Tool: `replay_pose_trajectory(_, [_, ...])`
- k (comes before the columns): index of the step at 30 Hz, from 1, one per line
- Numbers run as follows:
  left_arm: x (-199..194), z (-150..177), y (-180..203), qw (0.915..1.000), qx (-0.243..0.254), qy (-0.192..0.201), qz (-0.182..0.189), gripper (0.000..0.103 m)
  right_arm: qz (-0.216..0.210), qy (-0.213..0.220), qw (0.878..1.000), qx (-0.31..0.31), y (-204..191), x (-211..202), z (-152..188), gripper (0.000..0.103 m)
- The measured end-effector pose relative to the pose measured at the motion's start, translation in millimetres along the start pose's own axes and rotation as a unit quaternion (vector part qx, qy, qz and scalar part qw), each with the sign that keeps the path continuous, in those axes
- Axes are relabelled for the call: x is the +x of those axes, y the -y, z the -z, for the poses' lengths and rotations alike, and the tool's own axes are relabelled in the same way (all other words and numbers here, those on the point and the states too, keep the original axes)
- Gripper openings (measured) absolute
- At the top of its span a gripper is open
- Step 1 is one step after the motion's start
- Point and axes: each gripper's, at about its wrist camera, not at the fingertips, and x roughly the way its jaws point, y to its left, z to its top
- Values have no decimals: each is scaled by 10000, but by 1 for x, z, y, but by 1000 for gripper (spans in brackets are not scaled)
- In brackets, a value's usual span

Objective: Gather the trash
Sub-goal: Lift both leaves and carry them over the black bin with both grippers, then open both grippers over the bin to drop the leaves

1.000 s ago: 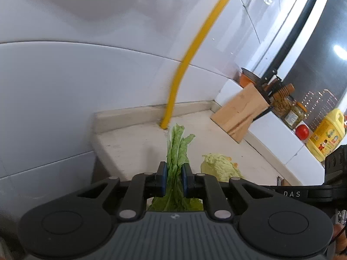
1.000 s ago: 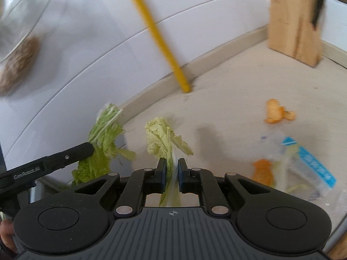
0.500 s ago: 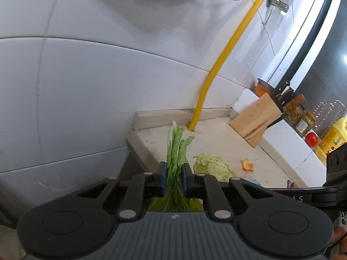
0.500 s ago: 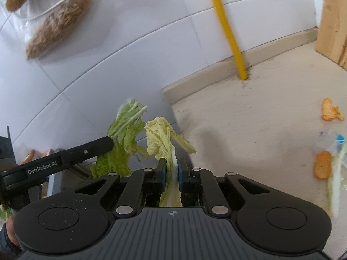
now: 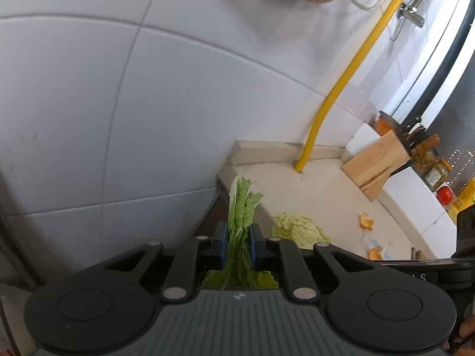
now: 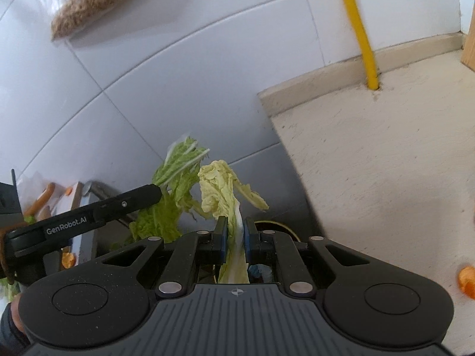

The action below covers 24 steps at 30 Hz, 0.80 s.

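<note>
A green leaf [image 5: 241,207] is pinched in the left claw [image 5: 238,244], and a pale leaf [image 6: 221,184] is pinched in the right claw [image 6: 234,237]. Both leaves are held upright, long axis along the fingers, off the left edge of the desk [image 6: 386,163]. Below the right claw a dark round rim [image 6: 277,225] is glimpsed, possibly a bin, so release there is judged likely next. Orange peel [image 5: 365,221] and a wrapper [image 5: 375,244] are left on the desk, nearer the right hand.

Yellow pipe [image 5: 347,77] near wooden knife block [image 5: 374,160].
</note>
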Motion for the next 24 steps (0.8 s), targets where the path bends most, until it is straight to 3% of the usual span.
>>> replay_pose_trajectory(13, [25,0,-17,9989,128,-299,-349,9,169,-271,9995,-40,-14,34,16,15])
replay_pose_trajectory(24, [45,2,-34,9964,49,-469,-709,9,571,-783,9953,-60,-7,122,13,19])
